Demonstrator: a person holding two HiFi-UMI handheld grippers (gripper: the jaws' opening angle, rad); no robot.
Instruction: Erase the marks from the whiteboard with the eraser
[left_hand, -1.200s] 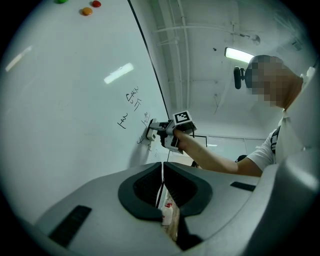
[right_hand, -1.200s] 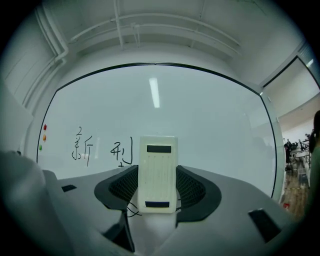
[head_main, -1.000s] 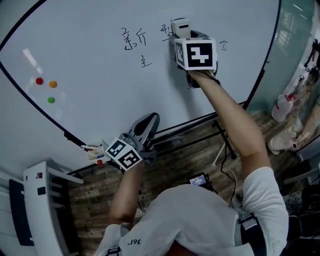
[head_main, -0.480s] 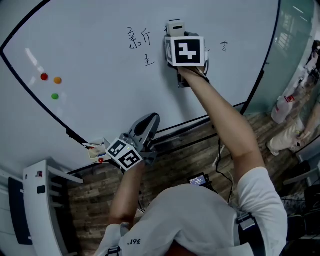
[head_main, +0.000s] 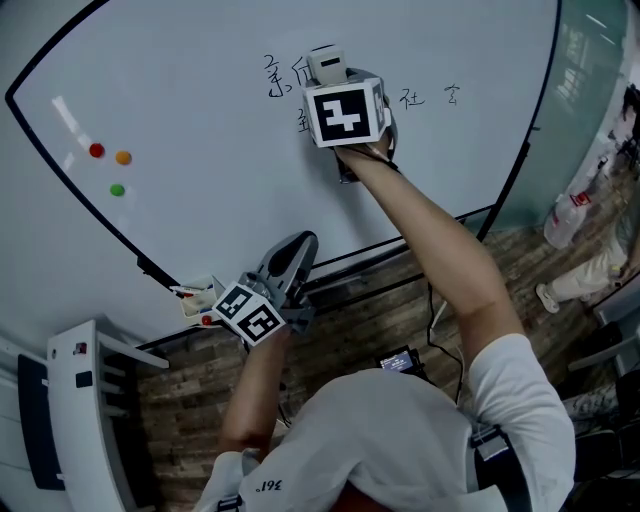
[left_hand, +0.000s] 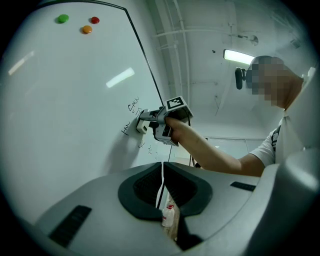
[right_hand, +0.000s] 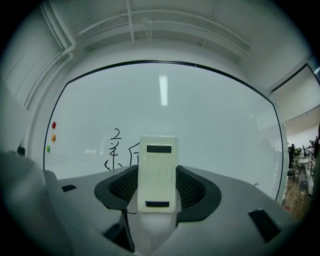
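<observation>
My right gripper (right_hand: 157, 192) clamps the eraser (right_hand: 158, 170) upright on the whiteboard (right_hand: 210, 115). The nearest marks (right_hand: 119, 150) sit just left of the eraser, probably touching it. My left gripper (left_hand: 162, 186) is closed and empty, well below the eraser.

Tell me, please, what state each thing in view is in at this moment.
Whiteboard: upright, not clean; writing shows on either side of the eraser.
Eraser: gripped upright, pressed to the whiteboard.
Right claw: shut on the eraser.
Left claw: shut, empty, held low.
Magnets: three, stuck on the whiteboard, apart from the writing.
</observation>
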